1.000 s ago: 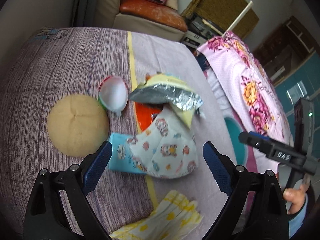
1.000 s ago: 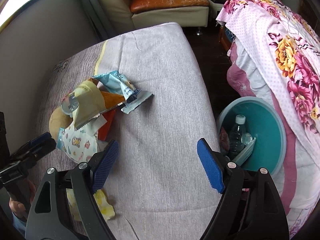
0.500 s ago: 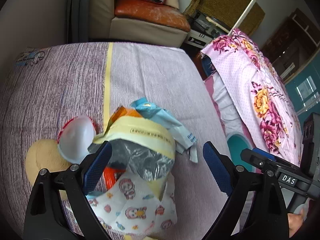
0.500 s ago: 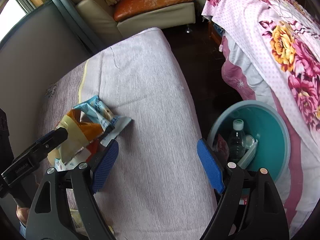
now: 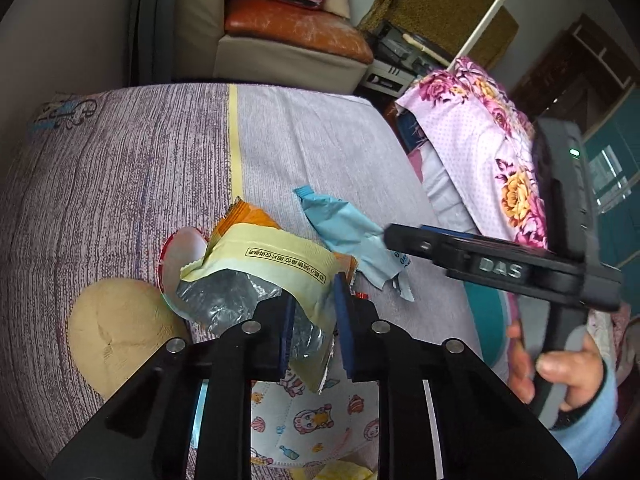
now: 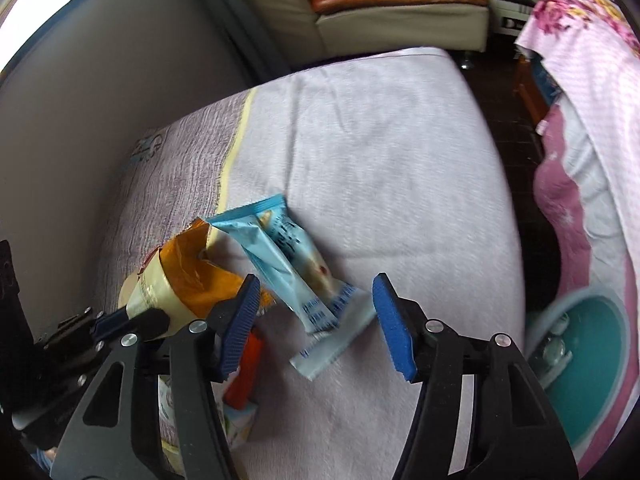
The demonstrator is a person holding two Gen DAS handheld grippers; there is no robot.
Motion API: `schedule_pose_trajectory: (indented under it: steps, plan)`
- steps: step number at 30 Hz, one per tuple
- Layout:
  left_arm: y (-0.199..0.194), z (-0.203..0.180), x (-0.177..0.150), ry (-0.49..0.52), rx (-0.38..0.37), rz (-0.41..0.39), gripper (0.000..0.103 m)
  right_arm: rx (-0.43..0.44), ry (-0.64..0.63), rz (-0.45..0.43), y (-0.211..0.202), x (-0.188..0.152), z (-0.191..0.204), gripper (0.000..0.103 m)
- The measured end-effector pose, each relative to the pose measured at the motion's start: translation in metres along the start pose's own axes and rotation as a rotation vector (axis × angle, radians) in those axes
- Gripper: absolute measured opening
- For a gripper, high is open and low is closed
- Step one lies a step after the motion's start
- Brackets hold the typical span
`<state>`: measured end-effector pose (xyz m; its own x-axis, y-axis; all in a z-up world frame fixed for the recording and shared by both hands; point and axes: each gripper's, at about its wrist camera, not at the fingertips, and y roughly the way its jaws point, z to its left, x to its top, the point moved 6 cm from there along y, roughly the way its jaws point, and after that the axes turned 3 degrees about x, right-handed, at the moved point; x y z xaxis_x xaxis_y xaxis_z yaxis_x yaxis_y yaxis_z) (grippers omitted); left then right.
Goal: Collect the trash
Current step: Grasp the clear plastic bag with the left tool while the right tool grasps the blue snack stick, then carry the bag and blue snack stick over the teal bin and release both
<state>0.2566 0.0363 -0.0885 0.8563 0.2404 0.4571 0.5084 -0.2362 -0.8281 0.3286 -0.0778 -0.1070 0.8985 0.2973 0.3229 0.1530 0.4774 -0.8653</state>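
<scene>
I'm on the pick-up step: my left gripper [image 5: 314,320] is pinched onto the pale yellow wrapper [image 5: 276,256], its blue pads pressed against the crumpled foil mouth, with the wrapper on the heap on the purple-grey cloth [image 5: 120,184]. My right gripper [image 6: 314,320] is spread wide, pads either side of the light blue wrapper [image 6: 288,264], which lies flat on the cloth just beside the heap — nothing is between those pads but air and that packet's tail end. Next, as I judge it, the left needs a clean lift so the yellow wrapper comes free of the orange wrapper [image 5: 244,216] under it, then a carry to the teal bin [image 6: 592,364] at the right of the cloth; the right needs to drop and squeeze on the blue one. Thin foil — it may slip or drag a neighbour along. Count of what I can see: one yellow wrapper, one orange, one light blue, one small red packet [image 6: 246,372], one printed face mask [image 5: 304,420], one clear dome lid [image 5: 182,252], one round tan cushion [image 5: 116,324], and one bin with a bottle inside, though its contents are blurred.
</scene>
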Motion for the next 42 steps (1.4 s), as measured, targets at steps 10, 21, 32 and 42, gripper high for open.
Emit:
schedule_pose_trajectory:
  steps: [10, 21, 32, 42]
  plan:
    - [0.002, -0.002, -0.004, 0.007, -0.037, -0.010, 0.016, -0.018, -0.010, 0.018, 0.025, -0.005, -0.001, 0.012]
    - [-0.024, -0.047, -0.009, 0.079, -0.067, -0.056, 0.002, -0.040, 0.083, -0.121, -0.055, -0.042, -0.027, 0.012]
    - [-0.035, -0.116, -0.041, 0.182, -0.138, -0.028, 0.003, -0.007, 0.165, -0.235, -0.127, -0.080, -0.054, 0.012]
    - [-0.009, -0.190, -0.067, 0.273, -0.202, 0.045, 0.003, -0.055, 0.281, -0.326, -0.184, -0.124, -0.119, 0.012]
